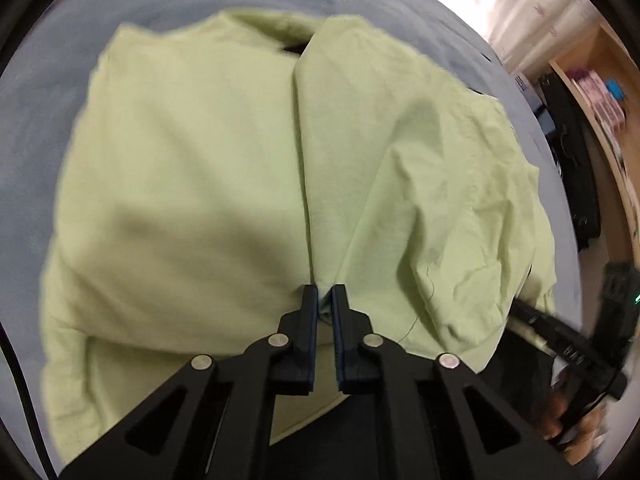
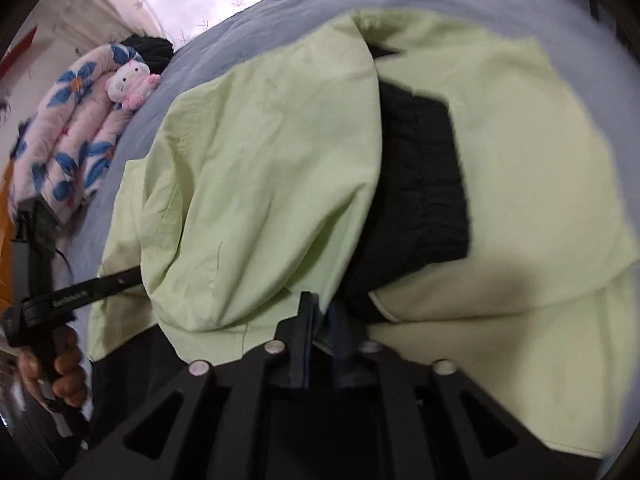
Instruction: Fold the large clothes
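A large light green garment [image 1: 200, 160] lies spread and partly folded on a grey-blue bed [image 1: 36, 92]. My left gripper [image 1: 325, 294] is shut on a raised fold of it near the front edge, and a crease runs away from the fingertips. In the right wrist view the green garment [image 2: 272, 168] shows a black inner layer [image 2: 420, 184] between its two flaps. My right gripper [image 2: 322, 306] stands nearly shut, with pale cloth pinched between its fingers. The left tool's arm [image 2: 96, 284] reaches in from the left, its tips hidden under the green cloth. A hand [image 2: 66, 372] holds it.
A folded floral quilt [image 2: 68, 136] and a white-and-pink plush toy [image 2: 128, 82] lie at the bed's far left. A pale curtain [image 1: 504, 4] hangs behind the bed. A wooden shelf [image 1: 592, 92] with dark items [image 1: 568, 152] stands on the right.
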`<action>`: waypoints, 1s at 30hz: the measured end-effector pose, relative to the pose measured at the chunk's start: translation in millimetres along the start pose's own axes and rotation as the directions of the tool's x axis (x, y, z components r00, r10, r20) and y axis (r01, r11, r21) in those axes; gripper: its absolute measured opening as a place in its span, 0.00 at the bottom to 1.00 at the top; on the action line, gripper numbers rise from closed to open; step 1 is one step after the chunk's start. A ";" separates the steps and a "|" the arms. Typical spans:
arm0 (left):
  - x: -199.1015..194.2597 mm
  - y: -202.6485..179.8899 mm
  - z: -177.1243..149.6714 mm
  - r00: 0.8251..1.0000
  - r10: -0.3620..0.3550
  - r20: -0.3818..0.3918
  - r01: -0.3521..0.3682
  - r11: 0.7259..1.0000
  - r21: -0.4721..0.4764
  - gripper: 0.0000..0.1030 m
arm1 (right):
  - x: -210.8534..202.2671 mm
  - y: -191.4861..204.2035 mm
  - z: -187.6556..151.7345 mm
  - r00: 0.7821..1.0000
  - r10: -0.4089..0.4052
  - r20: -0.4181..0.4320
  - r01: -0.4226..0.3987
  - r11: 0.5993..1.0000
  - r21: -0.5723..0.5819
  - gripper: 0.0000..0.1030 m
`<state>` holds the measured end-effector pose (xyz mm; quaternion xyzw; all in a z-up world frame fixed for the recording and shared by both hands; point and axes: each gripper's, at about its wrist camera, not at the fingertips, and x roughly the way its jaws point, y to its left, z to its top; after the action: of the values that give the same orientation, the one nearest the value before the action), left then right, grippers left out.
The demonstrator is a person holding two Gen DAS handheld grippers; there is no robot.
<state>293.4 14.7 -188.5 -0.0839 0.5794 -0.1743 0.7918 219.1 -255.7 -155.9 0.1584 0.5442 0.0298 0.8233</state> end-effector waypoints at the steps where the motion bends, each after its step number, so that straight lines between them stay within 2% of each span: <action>1: -6.4 -4.1 1.1 1.000 0.027 0.009 -0.027 0.999 0.022 0.08 | -12.1 5.7 0.6 0.999 -0.043 0.032 0.044 0.999 -0.029 0.13; 2: -19.5 -8.0 -0.4 0.998 0.058 0.028 -0.059 0.997 0.045 0.11 | -20.2 10.0 0.5 0.995 -0.076 0.065 0.079 0.996 -0.049 0.13; 3: -29.1 -9.6 1.3 0.997 0.064 0.047 -0.066 0.996 0.056 0.12 | -38.6 18.7 1.1 0.982 -0.129 0.138 0.140 0.987 -0.078 0.13; 5: -55.1 -20.1 5.2 0.992 0.029 0.122 -0.037 0.998 0.059 0.18 | -58.4 29.1 5.5 0.963 -0.156 0.222 0.181 0.978 -0.099 0.16; 7: -67.8 -28.9 15.8 0.984 -0.010 0.176 0.002 0.999 0.044 0.18 | -66.5 41.1 17.4 0.962 -0.098 0.254 0.131 0.985 -0.114 0.23; 9: -63.4 -37.8 30.1 0.980 -0.022 0.199 0.014 0.999 0.039 0.18 | -59.4 56.7 34.8 0.966 -0.044 0.254 0.080 0.988 -0.132 0.23; 11: -47.0 -41.7 42.9 0.981 0.010 0.193 -0.014 1.000 0.017 0.18 | -43.3 66.2 48.8 0.966 -0.048 0.253 0.087 0.986 -0.144 0.23; 14: -5.4 -35.7 52.7 0.990 0.064 0.123 -0.063 0.998 -0.015 0.18 | -3.9 64.1 61.1 0.973 -0.106 0.204 0.136 0.981 -0.140 0.23; 16: 17.9 -21.1 51.0 0.991 0.116 0.068 -0.114 0.993 -0.021 0.18 | 26.5 48.5 62.9 0.961 -0.225 0.162 0.247 0.960 -0.135 0.23; 17: 29.0 -14.1 50.9 0.992 0.114 0.053 -0.113 0.993 -0.025 0.18 | 37.5 35.4 61.7 0.956 -0.256 0.143 0.274 0.953 -0.128 0.23; 18: 32.4 -11.4 50.5 0.993 0.102 0.054 -0.101 0.995 -0.027 0.18 | 45.3 20.7 60.1 0.962 -0.238 0.132 0.253 0.961 -0.116 0.23; 20: 33.1 -7.9 52.6 0.994 0.090 0.065 -0.088 0.996 -0.031 0.17 | 44.5 4.0 57.3 0.973 -0.183 0.143 0.196 0.977 -0.085 0.23; 24: 31.0 -15.0 54.3 0.991 0.120 0.063 -0.120 0.993 0.000 0.17 | 35.4 12.0 57.0 0.970 -0.203 0.137 0.216 0.972 -0.089 0.26; 26: 23.0 -17.6 54.2 0.990 0.130 0.053 -0.130 0.992 -0.001 0.18 | 29.5 17.6 57.5 0.975 -0.185 0.124 0.196 0.977 -0.083 0.26; 28: 6.1 -19.1 55.6 0.991 0.124 0.044 -0.124 0.992 -0.013 0.22 | 7.5 22.8 53.7 0.983 -0.127 0.133 0.137 0.988 -0.072 0.26; 30: -12.0 -24.7 52.5 0.992 0.113 0.053 -0.111 0.993 -0.031 0.26 | -17.1 33.9 48.9 0.982 -0.104 0.158 0.119 0.989 -0.083 0.26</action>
<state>335.4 -7.3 -153.1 -0.0671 0.5638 -0.1192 0.8145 260.7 -238.5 -113.2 0.0914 0.4856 -0.0036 0.8694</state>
